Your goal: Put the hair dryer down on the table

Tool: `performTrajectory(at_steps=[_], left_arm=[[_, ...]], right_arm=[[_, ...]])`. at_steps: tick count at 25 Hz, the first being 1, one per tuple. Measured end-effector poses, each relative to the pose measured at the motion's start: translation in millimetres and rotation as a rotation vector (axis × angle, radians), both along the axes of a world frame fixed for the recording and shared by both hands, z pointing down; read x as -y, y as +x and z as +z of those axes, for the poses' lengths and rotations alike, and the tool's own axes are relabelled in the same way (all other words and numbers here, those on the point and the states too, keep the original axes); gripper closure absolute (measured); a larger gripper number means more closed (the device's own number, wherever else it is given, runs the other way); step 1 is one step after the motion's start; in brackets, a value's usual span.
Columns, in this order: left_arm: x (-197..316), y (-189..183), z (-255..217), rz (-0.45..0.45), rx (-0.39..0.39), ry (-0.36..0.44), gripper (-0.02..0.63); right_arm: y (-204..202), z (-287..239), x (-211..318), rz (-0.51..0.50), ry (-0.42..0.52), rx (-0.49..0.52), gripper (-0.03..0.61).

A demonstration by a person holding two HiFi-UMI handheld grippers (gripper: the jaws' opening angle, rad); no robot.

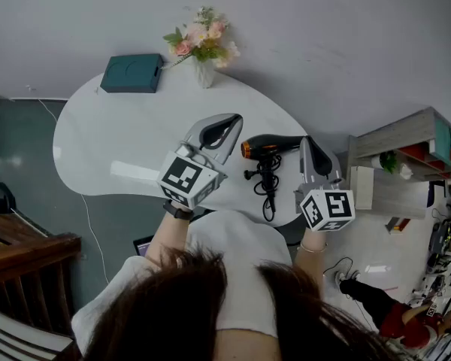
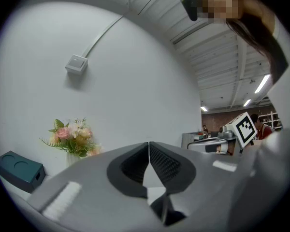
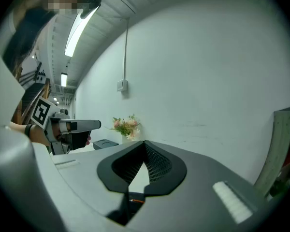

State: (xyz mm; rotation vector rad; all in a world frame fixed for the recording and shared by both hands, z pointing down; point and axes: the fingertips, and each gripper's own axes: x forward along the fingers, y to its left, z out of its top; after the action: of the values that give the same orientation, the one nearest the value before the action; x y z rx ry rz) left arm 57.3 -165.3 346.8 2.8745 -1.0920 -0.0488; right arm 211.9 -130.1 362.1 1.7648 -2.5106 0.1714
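Black with an orange ring at one end, the single plastic hair dryer (image 1: 274, 146) lies on its side on the one white, round-edged table (image 1: 113, 145). Its dark cord (image 1: 267, 186) is bunched beside it toward the near edge. Two grey claws, each carrying a marker cube, flank it, and neither holds it. The left claw (image 1: 227, 126) is near the orange end, with its jaws pressed together and nothing between them. The right claw (image 1: 307, 143) is just beside the other end, and its jaws likewise meet at the tip with nothing in them. At the far edge of the table stand one teal rectangular box (image 1: 131, 74) and one small white vase (image 1: 204, 72) of pink flowers, just beside each other.
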Motion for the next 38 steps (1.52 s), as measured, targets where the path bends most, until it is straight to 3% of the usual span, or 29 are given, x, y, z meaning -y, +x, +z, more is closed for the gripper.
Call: performTrajectory(at_steps=[38], left_arm=[[-4,-14,15,-0.041,0.018,-0.03,0.551]], right_arm=[[-2,7,-4,-0.01,-0.021,-0.036,0.577]])
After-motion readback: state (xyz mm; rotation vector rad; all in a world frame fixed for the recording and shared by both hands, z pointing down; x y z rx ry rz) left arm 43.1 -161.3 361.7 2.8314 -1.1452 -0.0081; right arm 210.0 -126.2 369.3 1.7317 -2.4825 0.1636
